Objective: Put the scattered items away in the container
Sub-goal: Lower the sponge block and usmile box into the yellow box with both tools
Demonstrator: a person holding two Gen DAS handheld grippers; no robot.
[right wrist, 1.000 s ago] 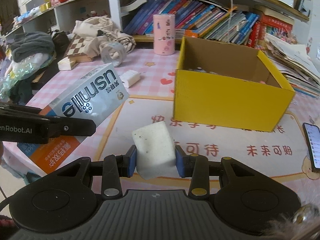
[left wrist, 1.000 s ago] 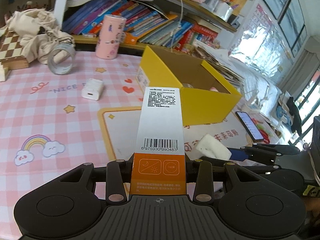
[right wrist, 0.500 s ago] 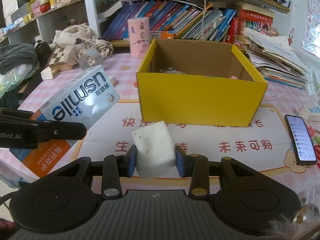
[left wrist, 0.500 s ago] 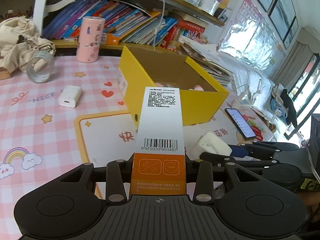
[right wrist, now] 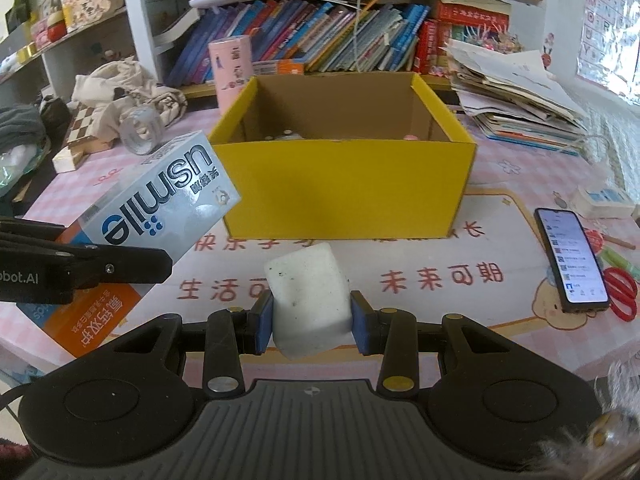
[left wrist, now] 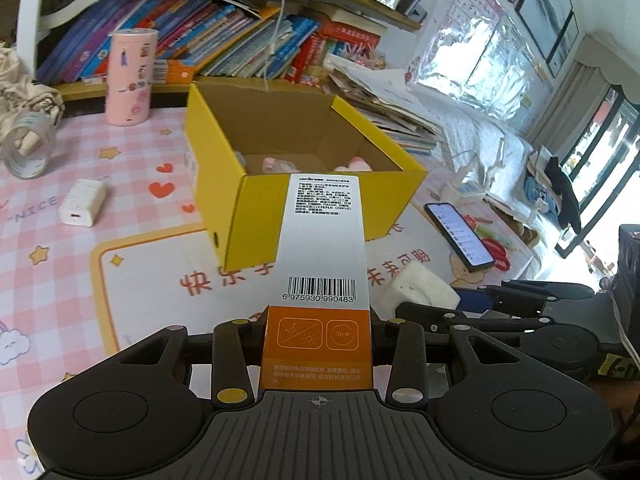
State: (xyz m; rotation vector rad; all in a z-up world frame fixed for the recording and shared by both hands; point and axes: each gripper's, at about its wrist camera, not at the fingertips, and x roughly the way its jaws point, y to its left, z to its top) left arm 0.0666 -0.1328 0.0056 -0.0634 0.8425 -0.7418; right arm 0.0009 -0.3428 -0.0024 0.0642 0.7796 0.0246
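Note:
My left gripper (left wrist: 318, 330) is shut on a long white and orange toothpaste box (left wrist: 323, 248), held above the mat with its far end near the front wall of the open yellow cardboard box (left wrist: 320, 204). The toothpaste box also shows in the right wrist view (right wrist: 160, 208). My right gripper (right wrist: 312, 320) is shut on a white sponge block (right wrist: 308, 296), held in front of the yellow box (right wrist: 344, 188). The sponge also shows in the left wrist view (left wrist: 420, 286). Small items lie inside the box.
A white charger (left wrist: 82, 208), a tape roll (left wrist: 26, 150) and a pink cylinder (left wrist: 128, 78) stand on the pink tablecloth left of the box. A phone (right wrist: 570, 258) and red scissors (right wrist: 622, 294) lie at the right. Bookshelves and a paper stack (right wrist: 516, 100) stand behind.
Both grippers have moved closer to the yellow box while holding their items. The view has swung so the box sits more centred and its inside shows.

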